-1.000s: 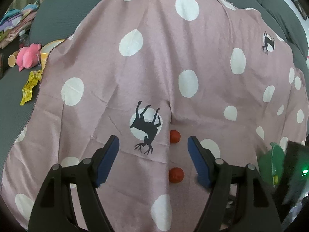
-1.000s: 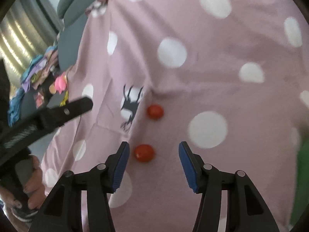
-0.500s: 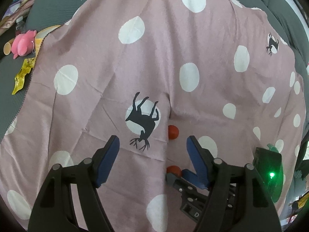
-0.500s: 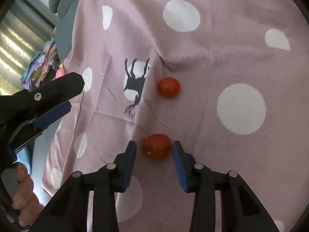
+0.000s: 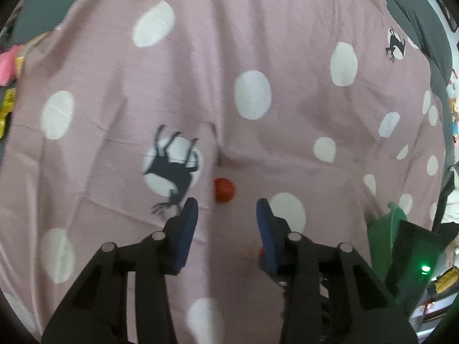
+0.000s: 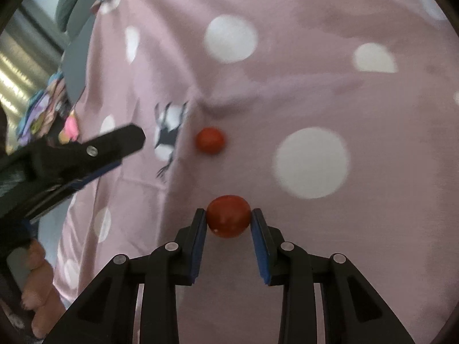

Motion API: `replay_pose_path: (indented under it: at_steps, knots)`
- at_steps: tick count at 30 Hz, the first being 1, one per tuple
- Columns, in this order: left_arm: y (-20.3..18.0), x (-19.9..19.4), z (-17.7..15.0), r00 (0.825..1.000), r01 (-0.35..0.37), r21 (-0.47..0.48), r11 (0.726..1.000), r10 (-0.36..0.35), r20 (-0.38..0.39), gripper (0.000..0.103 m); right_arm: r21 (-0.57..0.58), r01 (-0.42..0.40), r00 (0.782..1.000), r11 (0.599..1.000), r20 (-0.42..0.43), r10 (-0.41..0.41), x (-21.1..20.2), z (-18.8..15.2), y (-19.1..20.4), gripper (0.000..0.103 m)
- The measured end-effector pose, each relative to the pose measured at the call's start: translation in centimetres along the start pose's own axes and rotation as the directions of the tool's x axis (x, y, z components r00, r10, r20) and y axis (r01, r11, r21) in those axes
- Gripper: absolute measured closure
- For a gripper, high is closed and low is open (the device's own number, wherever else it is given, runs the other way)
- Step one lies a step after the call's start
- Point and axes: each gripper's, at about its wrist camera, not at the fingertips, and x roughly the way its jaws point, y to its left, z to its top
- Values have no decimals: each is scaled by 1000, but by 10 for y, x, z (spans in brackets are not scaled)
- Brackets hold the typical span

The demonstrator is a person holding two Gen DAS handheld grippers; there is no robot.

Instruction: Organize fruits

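Observation:
Two small red tomatoes lie on a pink polka-dot cloth [image 5: 258, 43]. My right gripper [image 6: 228, 220] is shut on the near tomato [image 6: 228, 219], its blue pads touching both sides. The far tomato [image 6: 210, 140] lies free on the cloth beside a deer print [image 6: 167, 136]. In the left wrist view the far tomato [image 5: 224, 189] sits just ahead of my open left gripper [image 5: 226, 210], between the lines of its fingertips. A sliver of the held tomato [image 5: 261, 251] shows behind the left gripper's right finger.
A green bowl [image 5: 387, 235] stands at the right edge of the cloth, partly hidden by the right gripper's body. A pink toy [image 5: 5, 64] and yellow wrappers lie off the cloth at the far left. Grey cushions surround the cloth.
My right gripper has closed on the near tomato. My left gripper has narrowed and moved forward toward the far tomato.

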Motion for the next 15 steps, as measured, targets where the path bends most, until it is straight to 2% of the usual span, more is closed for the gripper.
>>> replay_pose_path:
  at_steps: [4,6,10,13,15]
  knots:
    - [-8,20,6,999,-14,8,1000,15,-42,66,38,28,998,999,55,-30,-20,3,-15,69]
    - [-14,29,7,997,-56,20,998,57,-56,68,55,27,996,998,80,-31,-30,5,-21,69]
    - [-18,49,10,993,-12,0,1000,12,-116,68,78,14,993,997,119,-23,-43,8,-26,69]
    - [-23,64,10,989,-60,8,998,61,-133,69,84,0,991,996,132,-11,-50,8,-29,69]
    - [-23,72,13,986,-71,-26,997,66,-151,71,83,-9,991,996,131,-2,-50,8,-28,69]
